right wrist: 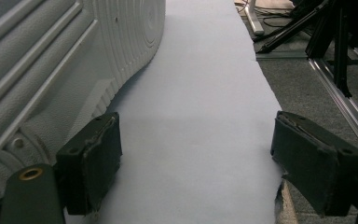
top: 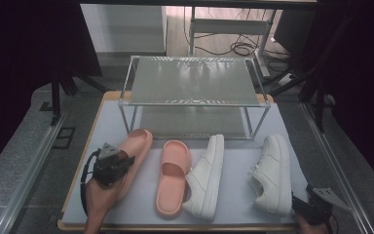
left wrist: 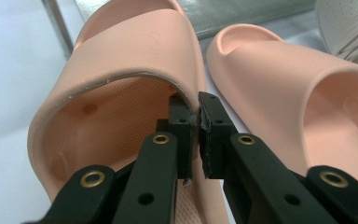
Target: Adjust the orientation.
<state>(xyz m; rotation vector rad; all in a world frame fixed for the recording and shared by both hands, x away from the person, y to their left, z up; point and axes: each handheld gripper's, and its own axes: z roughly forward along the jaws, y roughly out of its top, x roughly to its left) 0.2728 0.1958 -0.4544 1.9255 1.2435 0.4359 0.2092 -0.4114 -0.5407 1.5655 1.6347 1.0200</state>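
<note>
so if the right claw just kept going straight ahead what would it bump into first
Probably nothing on the table: the right claw is open and points along bare tabletop, with the white sneaker passing close on its left side. Depth is hard to judge.

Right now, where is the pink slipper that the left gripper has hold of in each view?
High view: pink slipper lower left, under the left gripper, before the rack.
Left gripper view: left and centre, strap edge pinched.
Right gripper view: not in it.
Shared landmark: the second slipper alongside.
</note>
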